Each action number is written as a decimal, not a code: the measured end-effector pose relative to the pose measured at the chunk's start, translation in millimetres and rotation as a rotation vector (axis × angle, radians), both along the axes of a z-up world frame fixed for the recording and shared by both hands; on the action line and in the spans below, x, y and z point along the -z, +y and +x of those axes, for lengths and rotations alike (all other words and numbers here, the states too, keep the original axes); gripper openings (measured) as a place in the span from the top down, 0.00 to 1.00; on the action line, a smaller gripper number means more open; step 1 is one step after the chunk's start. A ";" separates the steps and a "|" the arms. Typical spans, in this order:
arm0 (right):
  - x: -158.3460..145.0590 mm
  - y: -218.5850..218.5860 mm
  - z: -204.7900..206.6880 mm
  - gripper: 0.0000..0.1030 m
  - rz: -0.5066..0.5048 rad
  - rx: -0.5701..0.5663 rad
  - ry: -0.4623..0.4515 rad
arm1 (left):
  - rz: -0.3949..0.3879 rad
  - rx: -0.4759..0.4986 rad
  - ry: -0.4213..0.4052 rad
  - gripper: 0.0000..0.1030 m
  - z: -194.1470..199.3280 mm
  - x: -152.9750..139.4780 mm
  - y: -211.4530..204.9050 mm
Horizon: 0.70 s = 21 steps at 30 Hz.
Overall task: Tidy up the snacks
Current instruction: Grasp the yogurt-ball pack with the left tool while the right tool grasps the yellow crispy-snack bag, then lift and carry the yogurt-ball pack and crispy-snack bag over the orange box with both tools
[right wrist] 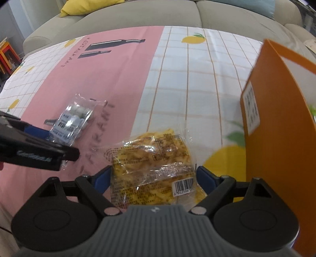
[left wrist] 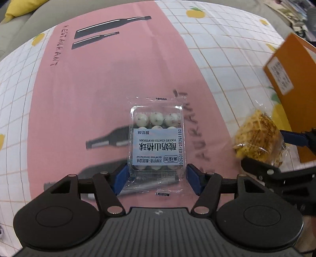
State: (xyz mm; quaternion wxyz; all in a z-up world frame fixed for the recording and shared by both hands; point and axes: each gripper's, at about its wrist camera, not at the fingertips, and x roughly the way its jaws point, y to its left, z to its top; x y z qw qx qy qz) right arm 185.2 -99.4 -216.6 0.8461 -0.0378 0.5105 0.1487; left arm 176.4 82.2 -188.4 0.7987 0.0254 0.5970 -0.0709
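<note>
The left gripper (left wrist: 156, 179) stands over the yogurt hawthorn pack (left wrist: 157, 139) on the pink tablecloth (left wrist: 79, 98), its 2 blue pads flanking the pack's near end; the jaws look partly closed around it, though I cannot tell if the pads press yet. The pack's long axis runs straight ahead from that tool. The right gripper (right wrist: 154, 180), jaws wide, straddles the yellow snack bag (right wrist: 152, 164) beside the orange box (right wrist: 280, 138), which looks like the likely destination.

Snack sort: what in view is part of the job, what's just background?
Job:
- hawthorn ball pack, between left gripper pads
- yellow snack bag, between right gripper pads
- orange box

Background:
- tablecloth
- sofa
- yellow cushion
</note>
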 end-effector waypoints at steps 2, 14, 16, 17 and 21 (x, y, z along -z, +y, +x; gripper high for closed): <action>0.1 -1.5 -8.6 0.14 0.003 0.016 0.000 | 0.010 -0.018 -0.036 0.25 -10.2 1.3 2.1; 2.3 -5.9 -20.7 0.14 0.010 0.036 -0.034 | 0.020 -0.068 -0.160 0.11 -26.2 -1.7 -8.3; 1.2 -7.2 -23.5 0.14 0.015 0.033 -0.055 | -0.014 -0.082 -0.224 0.20 -33.3 -6.5 -6.9; -0.1 -8.4 -24.1 0.14 0.016 0.031 -0.067 | -0.032 -0.083 -0.259 0.19 -36.5 -9.7 -6.2; -6.1 -11.6 -22.6 0.05 0.014 0.020 -0.128 | -0.028 -0.079 -0.292 0.14 -35.1 -11.1 -8.8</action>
